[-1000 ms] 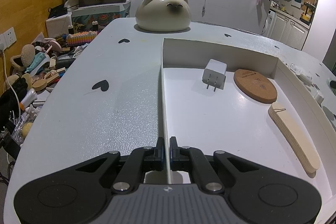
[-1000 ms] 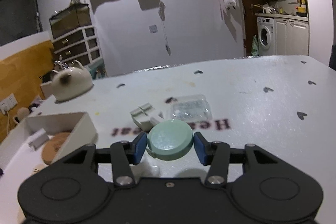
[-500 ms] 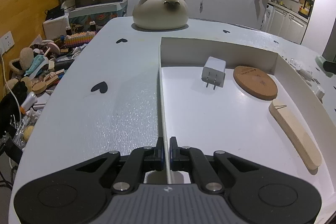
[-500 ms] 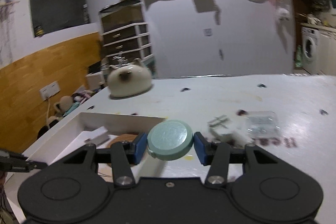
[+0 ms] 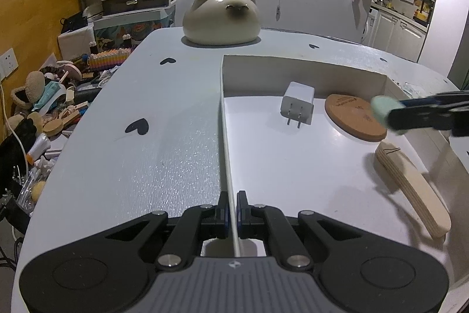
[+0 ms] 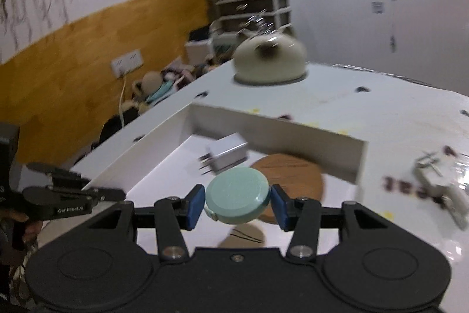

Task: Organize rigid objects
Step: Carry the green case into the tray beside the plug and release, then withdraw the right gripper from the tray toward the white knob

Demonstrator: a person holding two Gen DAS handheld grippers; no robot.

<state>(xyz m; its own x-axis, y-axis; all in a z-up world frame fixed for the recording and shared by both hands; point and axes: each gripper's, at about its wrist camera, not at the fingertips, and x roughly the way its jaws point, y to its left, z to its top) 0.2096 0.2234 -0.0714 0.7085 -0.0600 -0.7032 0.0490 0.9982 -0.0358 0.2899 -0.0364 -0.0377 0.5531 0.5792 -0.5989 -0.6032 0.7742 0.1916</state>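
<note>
My right gripper (image 6: pixel 236 204) is shut on a round mint-green case (image 6: pixel 237 199) and holds it in the air over the right side of the white tray (image 5: pixel 302 65). It shows from the side in the left wrist view (image 5: pixel 390 115). My left gripper (image 5: pixel 231 210) is shut on the tray's left wall (image 5: pixel 224 137) near its front end. Inside the tray lie a white charger plug (image 5: pixel 297 106), a round cork coaster (image 5: pixel 354 116) and a flat wooden piece (image 5: pixel 410 187).
A cat-shaped ceramic pot (image 5: pixel 221 18) stands on the white table (image 5: pixel 146 107) behind the tray. White clips (image 6: pixel 439 187) and printed lettering lie on the table right of the tray. Clutter (image 5: pixel 44 107) fills the floor to the left.
My right gripper has carried the green case leftward from the table over the tray, entering the left wrist view. My left gripper stays clamped on the tray wall.
</note>
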